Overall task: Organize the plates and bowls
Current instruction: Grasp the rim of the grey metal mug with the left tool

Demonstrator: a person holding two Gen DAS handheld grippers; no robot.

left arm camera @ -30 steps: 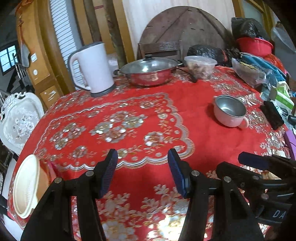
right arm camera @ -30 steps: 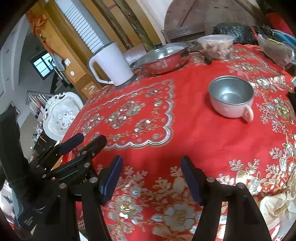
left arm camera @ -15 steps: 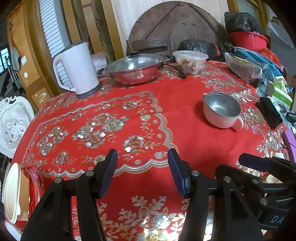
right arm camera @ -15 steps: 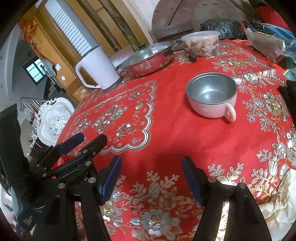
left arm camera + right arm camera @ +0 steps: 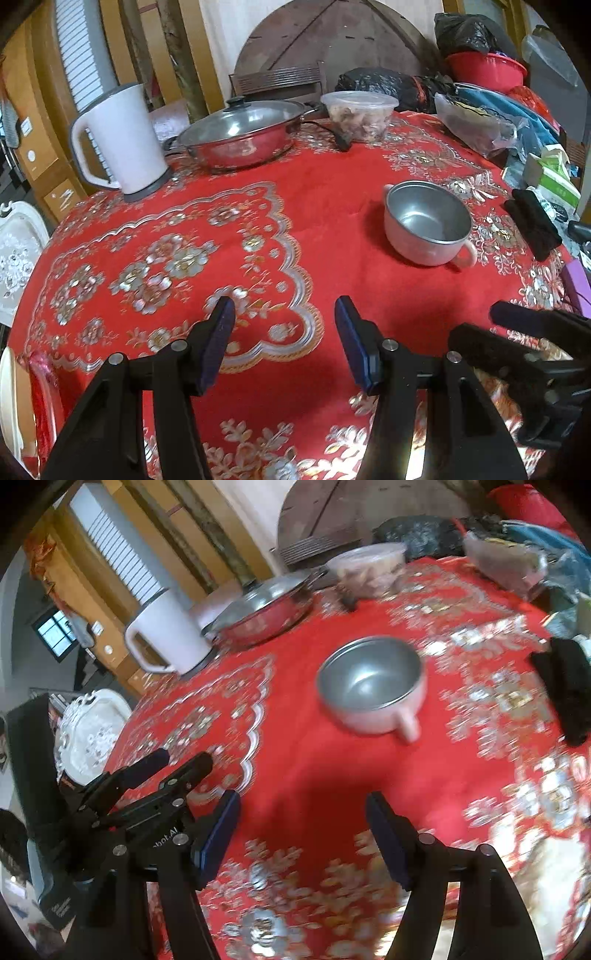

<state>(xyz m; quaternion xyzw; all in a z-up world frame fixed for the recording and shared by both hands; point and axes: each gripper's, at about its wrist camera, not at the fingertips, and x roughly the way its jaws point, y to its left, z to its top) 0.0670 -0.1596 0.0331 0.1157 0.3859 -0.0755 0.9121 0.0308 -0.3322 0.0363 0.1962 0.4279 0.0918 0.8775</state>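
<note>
A grey metal bowl with a handle [image 5: 428, 223] [image 5: 373, 685] stands upright and empty on the red flowered tablecloth [image 5: 332, 229] [image 5: 306, 760]. My left gripper [image 5: 284, 314] is open above the cloth, short of the bowl and to its left, with nothing between its blue pads. My right gripper [image 5: 303, 808] is also open and empty, hovering in front of the bowl. Each gripper shows at the edge of the other's view. A cream plate edge [image 5: 7, 398] sticks out below the table's left rim.
At the back stand a white kettle [image 5: 118, 140] [image 5: 166, 635], a lidded steel pan [image 5: 240, 133] [image 5: 269, 605] and a plastic food tub [image 5: 358, 114] [image 5: 369, 568]. Bags, a red basin [image 5: 484, 70] and boxes crowd the right side. A black object [image 5: 532, 221] [image 5: 569, 686] lies right of the bowl.
Both grippers have moved forward and rightward over the table toward the bowl, which looms larger in both views. Both stay open. The plate at the left has slid nearly out of view.
</note>
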